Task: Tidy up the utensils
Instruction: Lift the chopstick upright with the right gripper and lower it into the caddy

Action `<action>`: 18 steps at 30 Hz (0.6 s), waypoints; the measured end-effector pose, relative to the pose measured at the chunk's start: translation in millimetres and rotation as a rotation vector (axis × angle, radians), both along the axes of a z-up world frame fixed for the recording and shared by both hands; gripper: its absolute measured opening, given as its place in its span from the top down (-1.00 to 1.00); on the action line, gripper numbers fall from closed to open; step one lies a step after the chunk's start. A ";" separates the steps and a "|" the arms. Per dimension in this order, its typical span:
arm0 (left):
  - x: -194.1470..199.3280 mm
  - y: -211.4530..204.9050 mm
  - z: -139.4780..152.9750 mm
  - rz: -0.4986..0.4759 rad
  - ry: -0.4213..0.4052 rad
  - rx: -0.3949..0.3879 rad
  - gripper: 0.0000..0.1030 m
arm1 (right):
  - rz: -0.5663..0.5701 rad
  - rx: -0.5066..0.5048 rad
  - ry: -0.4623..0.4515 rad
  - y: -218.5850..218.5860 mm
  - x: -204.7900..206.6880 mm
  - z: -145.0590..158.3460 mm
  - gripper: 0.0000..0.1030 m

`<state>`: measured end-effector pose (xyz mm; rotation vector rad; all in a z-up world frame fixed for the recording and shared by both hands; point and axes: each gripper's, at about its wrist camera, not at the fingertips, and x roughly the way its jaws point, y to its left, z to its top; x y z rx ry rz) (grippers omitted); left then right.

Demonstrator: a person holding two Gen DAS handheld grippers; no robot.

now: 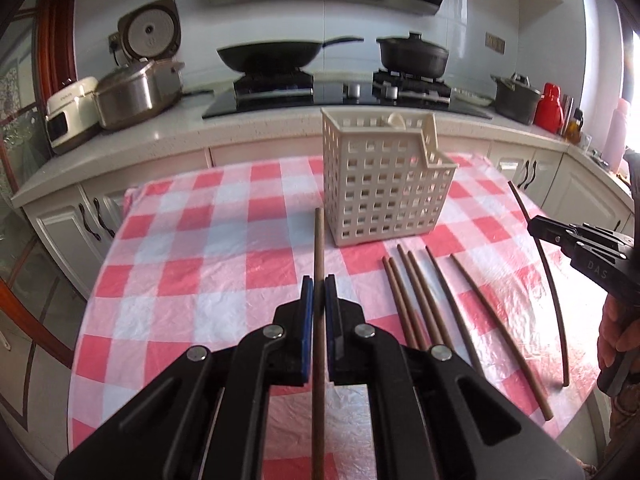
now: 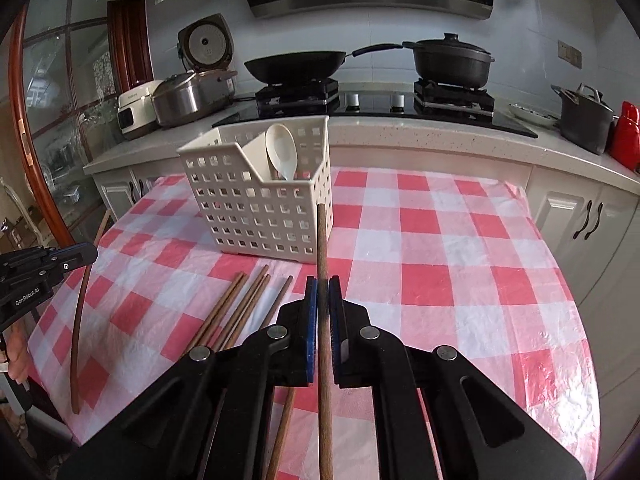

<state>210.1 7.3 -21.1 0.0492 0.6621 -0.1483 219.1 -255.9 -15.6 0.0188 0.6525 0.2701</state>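
A white perforated utensil basket (image 1: 386,184) stands on the checked table; the right wrist view shows the basket (image 2: 256,208) holding a white spoon (image 2: 282,152). My left gripper (image 1: 319,284) is shut on a brown chopstick (image 1: 319,248) that points toward the basket. My right gripper (image 2: 323,286) is shut on another brown chopstick (image 2: 322,240), also held above the table. Each gripper shows in the other's view, the right one (image 1: 538,228) at the far right and the left one (image 2: 90,252) at the far left. Several loose chopsticks (image 1: 420,300) lie in front of the basket, also in the right wrist view (image 2: 240,304).
The table has a red and white checked cloth (image 1: 208,240). Behind it runs a counter with a stove (image 1: 340,92), a wok (image 1: 272,54), a black pot (image 1: 414,56), rice cookers (image 1: 136,88) and a red bottle (image 1: 550,106). White cabinets (image 2: 580,224) stand close behind.
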 end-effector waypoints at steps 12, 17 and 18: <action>-44.4 3.9 29.3 0.002 -0.111 0.007 0.89 | -0.021 0.019 -0.142 -7.6 -42.6 46.3 0.88; -60.9 5.9 42.4 0.009 -0.153 0.021 0.89 | -0.021 0.015 -0.176 -6.8 -54.5 57.1 0.88; -63.9 6.4 44.4 0.012 -0.161 0.024 0.89 | -0.021 0.014 -0.179 -6.4 -56.5 57.9 0.88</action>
